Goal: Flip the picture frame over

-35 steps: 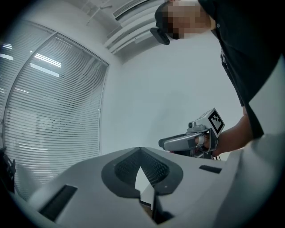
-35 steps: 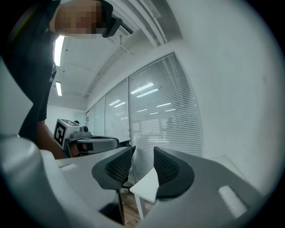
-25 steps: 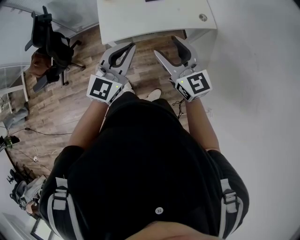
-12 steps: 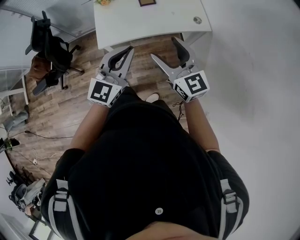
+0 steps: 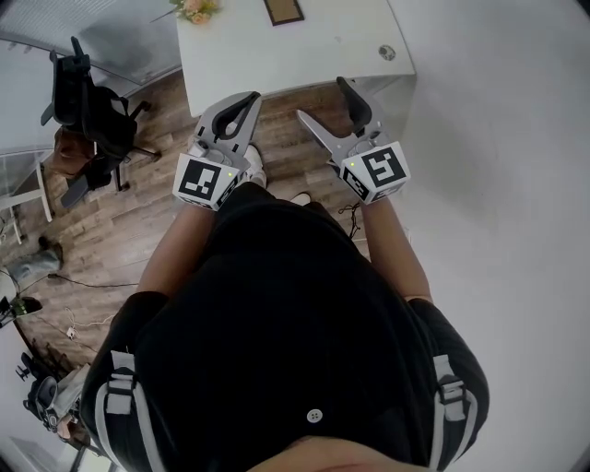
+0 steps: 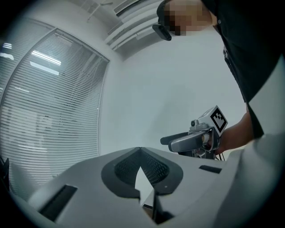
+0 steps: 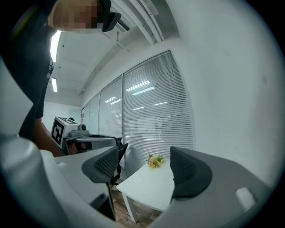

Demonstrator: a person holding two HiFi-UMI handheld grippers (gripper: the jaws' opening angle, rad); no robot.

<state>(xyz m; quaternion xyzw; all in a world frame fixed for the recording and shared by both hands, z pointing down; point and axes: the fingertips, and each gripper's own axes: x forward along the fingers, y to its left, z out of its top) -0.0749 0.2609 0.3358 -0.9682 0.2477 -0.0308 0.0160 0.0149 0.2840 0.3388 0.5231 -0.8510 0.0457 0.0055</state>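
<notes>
Two grippers hover over the floor, just short of the white desk (image 5: 304, 55). The left gripper (image 5: 249, 98) has its jaws closed together on nothing. The right gripper (image 5: 323, 100) has just been opening and stands wide and empty. The picture frame (image 5: 283, 10) lies at the desk's far edge, right of some flowers (image 5: 194, 8).

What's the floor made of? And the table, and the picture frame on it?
Floor: looks like wood planks or wood-look laminate, since brown grain and plank seams show; dull finish.
Table: smooth, plain white top, maybe painted or laminated board; hard to tell.
Picture frame: dark brown border, probably wood, but too small to be sure.
</notes>
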